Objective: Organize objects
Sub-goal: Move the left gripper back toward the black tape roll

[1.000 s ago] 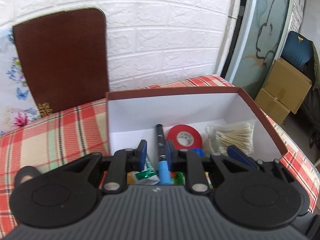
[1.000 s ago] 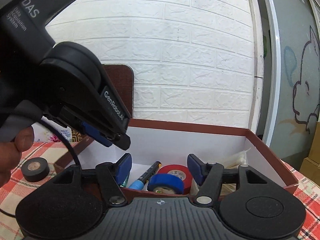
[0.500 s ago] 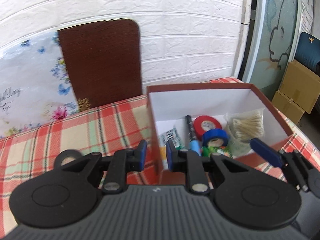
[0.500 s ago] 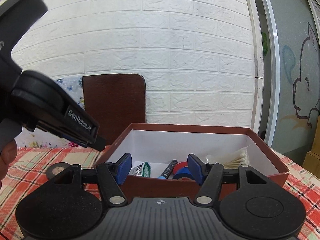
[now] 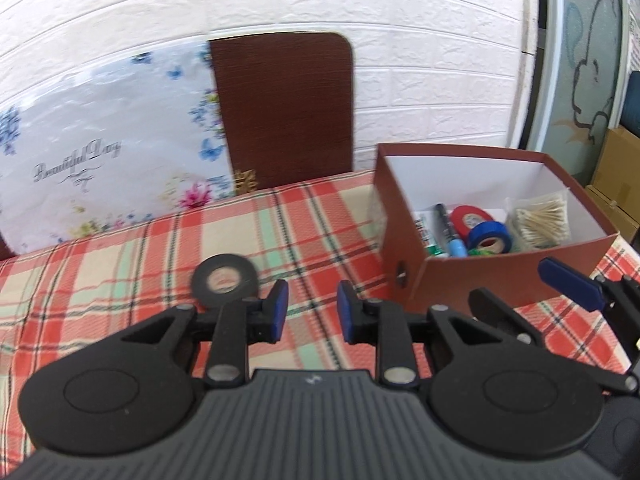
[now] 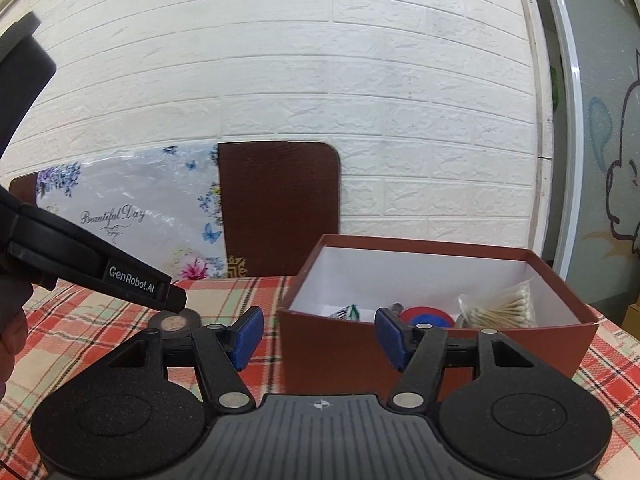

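A black tape roll [image 5: 224,280] lies flat on the plaid tablecloth [image 5: 120,264], just ahead and left of my left gripper [image 5: 310,314]. Its jaws are opening and hold nothing. To the right stands a brown box [image 5: 500,276] with a red tape roll [image 5: 468,218], a blue tape roll [image 5: 490,236], a blue-capped marker [image 5: 450,232] and a bag of cotton swabs [image 5: 540,220] inside. My right gripper [image 6: 320,338] stands open and empty in front of the box [image 6: 360,360]. In the right wrist view the left gripper's tip hangs over the black roll [image 6: 174,323].
A dark brown board [image 5: 284,108] and a floral plastic sheet [image 5: 104,152] lean against the white brick wall behind the table. Cardboard boxes [image 5: 616,168] stand on the floor at the far right. A hand [image 6: 10,332] shows at the left edge.
My left gripper has swung left out of the box to the black roll, and its jaws have parted a little. My right gripper has drawn back from the box.
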`<control>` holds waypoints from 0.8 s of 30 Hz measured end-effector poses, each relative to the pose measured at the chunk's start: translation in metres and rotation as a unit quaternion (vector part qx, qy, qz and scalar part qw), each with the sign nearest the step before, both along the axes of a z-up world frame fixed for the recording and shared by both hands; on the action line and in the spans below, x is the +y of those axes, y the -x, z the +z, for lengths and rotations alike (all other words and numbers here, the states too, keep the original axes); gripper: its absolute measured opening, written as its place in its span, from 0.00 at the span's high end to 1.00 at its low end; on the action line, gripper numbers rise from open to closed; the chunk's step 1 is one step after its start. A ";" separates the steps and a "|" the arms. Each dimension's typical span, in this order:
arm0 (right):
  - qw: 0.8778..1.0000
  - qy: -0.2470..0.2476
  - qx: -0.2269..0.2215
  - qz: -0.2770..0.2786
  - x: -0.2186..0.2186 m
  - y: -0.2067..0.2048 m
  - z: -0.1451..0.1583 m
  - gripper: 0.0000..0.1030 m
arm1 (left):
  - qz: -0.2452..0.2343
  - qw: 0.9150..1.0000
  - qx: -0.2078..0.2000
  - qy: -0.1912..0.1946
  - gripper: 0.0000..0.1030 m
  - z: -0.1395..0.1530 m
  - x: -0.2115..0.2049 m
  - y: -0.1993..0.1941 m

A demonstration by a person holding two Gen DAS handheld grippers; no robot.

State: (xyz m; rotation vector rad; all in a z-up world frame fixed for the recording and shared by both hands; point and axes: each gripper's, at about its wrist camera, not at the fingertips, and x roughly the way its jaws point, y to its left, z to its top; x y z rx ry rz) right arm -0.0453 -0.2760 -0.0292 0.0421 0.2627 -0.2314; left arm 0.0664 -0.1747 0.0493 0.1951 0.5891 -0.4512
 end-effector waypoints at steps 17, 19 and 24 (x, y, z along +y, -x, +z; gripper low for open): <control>0.997 0.050 0.035 0.057 0.082 -0.015 -0.009 0.42 | 0.085 0.996 0.021 0.023 0.72 -0.026 0.102 -0.020; 0.996 0.055 0.038 0.066 0.092 -0.019 -0.009 0.42 | 0.095 0.995 0.022 0.024 0.72 -0.029 0.114 -0.023; 0.993 0.070 0.046 0.086 0.117 -0.026 -0.011 0.41 | 0.120 0.992 0.022 0.022 0.72 -0.036 0.141 -0.032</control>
